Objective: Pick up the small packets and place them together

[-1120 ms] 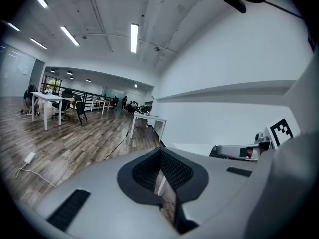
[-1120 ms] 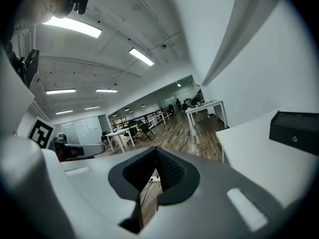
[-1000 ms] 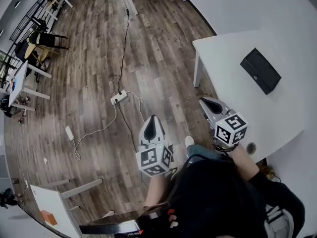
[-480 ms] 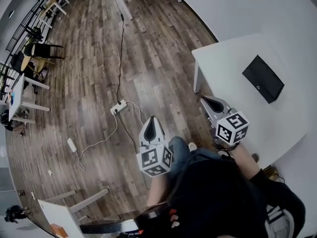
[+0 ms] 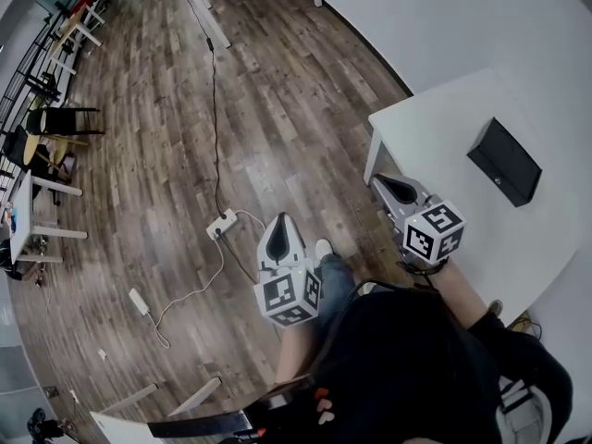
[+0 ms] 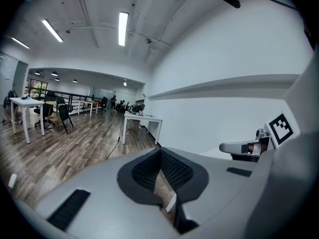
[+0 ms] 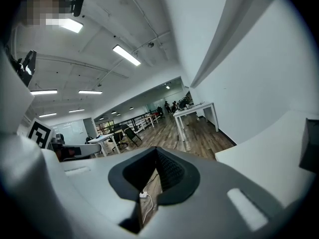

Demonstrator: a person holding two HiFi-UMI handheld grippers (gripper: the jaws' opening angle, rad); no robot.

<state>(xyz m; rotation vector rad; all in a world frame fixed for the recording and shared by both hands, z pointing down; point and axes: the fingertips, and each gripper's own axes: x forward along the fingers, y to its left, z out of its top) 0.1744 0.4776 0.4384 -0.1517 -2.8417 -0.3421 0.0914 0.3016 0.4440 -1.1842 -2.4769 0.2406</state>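
here right tool (image 5: pixel 388 183) shut near white table (image 5: pixel 435 128); left tool (image 5: pixel 282 222) shut

Grainy wood-plank floor (image 5: pixel 166 155), slight sheen. White bench (image 5: pixel 435 123) smooth, matt. Black box (image 5: pixel 504 163) matt. Grey matt plastic left gripper (image 5: pixel 282 222), jaws lined black, ribbed.

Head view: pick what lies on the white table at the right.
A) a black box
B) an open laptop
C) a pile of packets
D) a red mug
A: a black box lies on the white table, and no mug, packets or laptop show there.
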